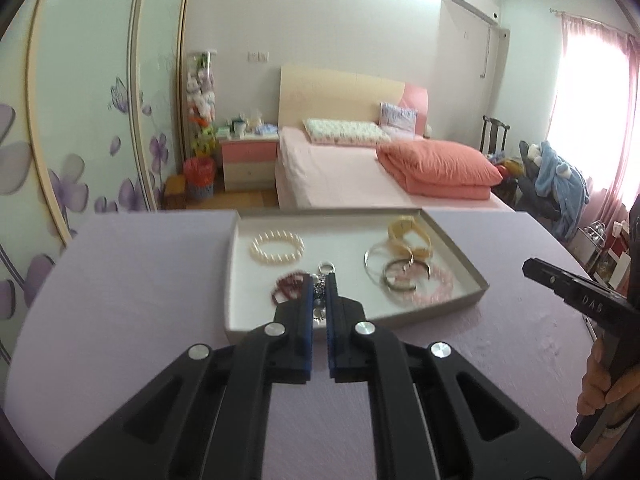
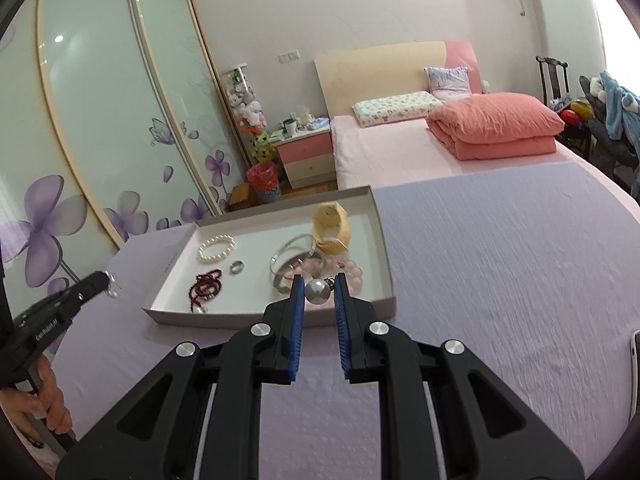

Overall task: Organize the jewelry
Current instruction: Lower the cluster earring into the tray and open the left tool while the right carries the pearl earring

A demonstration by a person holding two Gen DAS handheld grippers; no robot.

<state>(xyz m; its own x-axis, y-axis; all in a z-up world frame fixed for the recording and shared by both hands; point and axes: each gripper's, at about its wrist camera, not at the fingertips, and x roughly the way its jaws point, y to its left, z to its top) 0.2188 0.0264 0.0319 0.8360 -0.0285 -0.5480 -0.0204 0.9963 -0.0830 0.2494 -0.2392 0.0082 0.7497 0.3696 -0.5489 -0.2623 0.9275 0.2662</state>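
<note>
1. Left wrist view first: the left gripper [image 1: 319, 280] had its blue-padded fingers [image 1: 307, 300] drawn narrow, pinching a small silvery chain piece [image 1: 318, 298] that dangled between them, lifted above the tray's near edge.
2. Over on the right wrist view, the right gripper [image 2: 319, 286] was clamped on a big grey pearl bead [image 2: 317, 291], one pad on each side of it, held just above the tray's near wall.
3. Below them sat the shallow grey tray [image 2: 168, 270] on the lilac-covered table [image 2: 500, 264], and the rest of the jewelry was in it.
4. A white pearl bracelet [image 1: 277, 247] lay at the tray's far left; a dark red bead strand [image 2: 207, 286] sat nearer, with a small ring [image 2: 236, 267] just beside it.
5. On the tray's right side, silver bangles [image 1: 384, 270] overlapped a pink bead bracelet [image 1: 438, 286], and a yellow cuff [image 1: 408, 236] rested behind them, touching the bangles.
6. At the frame edge a person's hand [image 1: 600, 384] gripped the right gripper's handle.
7. Beyond the table stood a bed [image 1: 340, 172] with a folded coral quilt [image 1: 436, 168].
</note>
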